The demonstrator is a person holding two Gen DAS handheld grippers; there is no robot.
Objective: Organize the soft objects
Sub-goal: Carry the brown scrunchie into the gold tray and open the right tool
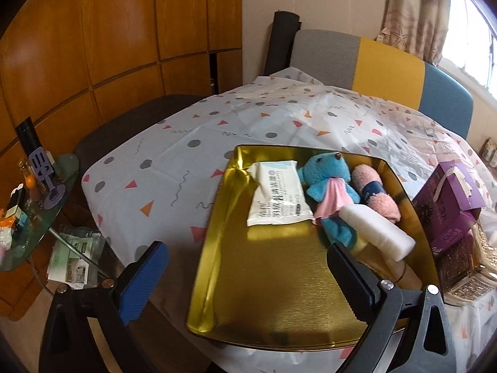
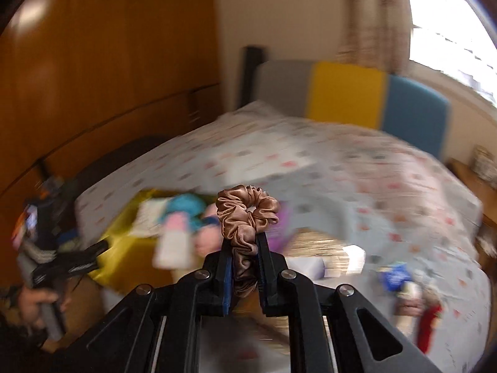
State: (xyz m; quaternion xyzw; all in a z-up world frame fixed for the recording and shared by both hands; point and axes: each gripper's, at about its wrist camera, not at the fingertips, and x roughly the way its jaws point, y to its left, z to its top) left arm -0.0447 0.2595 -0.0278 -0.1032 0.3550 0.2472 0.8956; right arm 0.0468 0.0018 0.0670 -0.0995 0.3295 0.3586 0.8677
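The brown satin scrunchie (image 2: 247,214) was pinched between the fingers of the right claw (image 2: 243,267), its ruffled loop standing up above the fingertips and a crumpled tail hanging down between them. Its long axis ran roughly along the fingers, pointing away from the camera. It looked soft, glossy and bunched, and would likely flop rather than hold any shape once let go.

From the right claw, the gold tray (image 2: 124,233) lay ahead and to the left, lower than the scrunchie; that direction is what the next move seemed to turn on. The right wrist view was heavily smeared, so how far apart they were could not be told.

In the left wrist view the tray (image 1: 279,295) sat on the patterned cloth (image 1: 186,130) of the desk, its near half bare. At its far end lay a white wipes pack (image 1: 278,197), a blue plush toy (image 1: 329,189) touching it, a pink rolled towel (image 1: 377,194) beside the toy, and a white foam block (image 1: 377,231) resting across them. A purple box (image 1: 447,202) stood just outside the tray's right wall.

The left claw (image 1: 245,283) was spread wide and held nothing, hovering over the tray's near left side. It was nearer the tray, but the right one carried the load.
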